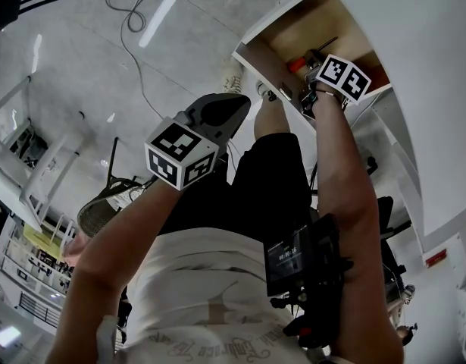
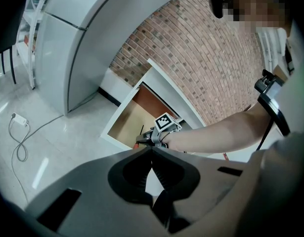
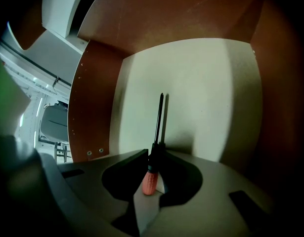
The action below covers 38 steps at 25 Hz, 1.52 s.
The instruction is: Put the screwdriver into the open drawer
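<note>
Right now the right claw (image 3: 152,156) is down inside the open wooden drawer with the white front (image 3: 206,83). It's clenched on the orange-handled screwdriver with the thin black shaft (image 3: 156,132). Both jaws press on the handle, the black collar sits just ahead of them, and the shaft runs forward over the drawer's pale bottom. The shaft's shadow lies just beside it, so the blade is low, but whether the tip touches the bottom I can't tell. Brown side walls stand on either side, so the tool is well within the compartment, though it's held rather than lying there.

Over to the head view: the left claw (image 1: 231,106) hangs above the glossy grey room floor (image 1: 81,51), well apart from the drawer. Its own view shows the 2 jaws met at the tips with nothing between them.

How will this tool handle? By the look of it, it's light and stiff, with no give anywhere. The thick orange handle is the place to hold it. The slim shaft would be slick, and the tool would swing in the claw. It's round too, so once released it'll likely roll a little on that smooth bottom. Next move, I reckon: lower it until it's nearly flat, then ease the jaws apart gently.
</note>
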{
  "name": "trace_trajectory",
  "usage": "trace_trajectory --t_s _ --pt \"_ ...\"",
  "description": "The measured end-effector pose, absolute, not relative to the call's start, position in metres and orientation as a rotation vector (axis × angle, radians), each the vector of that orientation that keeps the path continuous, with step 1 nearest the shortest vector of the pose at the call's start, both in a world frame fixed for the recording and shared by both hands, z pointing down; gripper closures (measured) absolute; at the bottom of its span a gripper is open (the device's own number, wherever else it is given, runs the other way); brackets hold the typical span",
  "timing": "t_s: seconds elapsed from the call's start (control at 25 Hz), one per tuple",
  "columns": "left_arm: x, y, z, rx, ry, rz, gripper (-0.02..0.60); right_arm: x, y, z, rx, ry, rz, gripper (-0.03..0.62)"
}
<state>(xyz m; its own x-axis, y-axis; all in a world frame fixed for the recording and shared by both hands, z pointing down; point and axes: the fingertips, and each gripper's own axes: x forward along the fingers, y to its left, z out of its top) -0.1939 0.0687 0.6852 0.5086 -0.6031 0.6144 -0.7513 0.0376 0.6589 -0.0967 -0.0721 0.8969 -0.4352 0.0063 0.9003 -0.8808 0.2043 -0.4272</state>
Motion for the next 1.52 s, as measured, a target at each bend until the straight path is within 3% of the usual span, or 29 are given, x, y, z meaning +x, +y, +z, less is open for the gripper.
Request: trace_trajectory --t_s 0.44,0.88,1.52 --pt "-0.192 0.074 0.684 1.655 -1.158 0.176 0.561 -0.100 -0.071 0.893 0.854 -1.637 1.318 0.470" --pt "-0.189 0.074 0.677 1.677 -1.148 0.193 0.561 -0.097 -0.073 0.875 0.862 -1.693 1.356 0.471" --pt "-0.187 0.053 0.622 1.786 -1.128 0.255 0.561 -0.083 -0.077 0.779 0.960 -1.832 1.347 0.548"
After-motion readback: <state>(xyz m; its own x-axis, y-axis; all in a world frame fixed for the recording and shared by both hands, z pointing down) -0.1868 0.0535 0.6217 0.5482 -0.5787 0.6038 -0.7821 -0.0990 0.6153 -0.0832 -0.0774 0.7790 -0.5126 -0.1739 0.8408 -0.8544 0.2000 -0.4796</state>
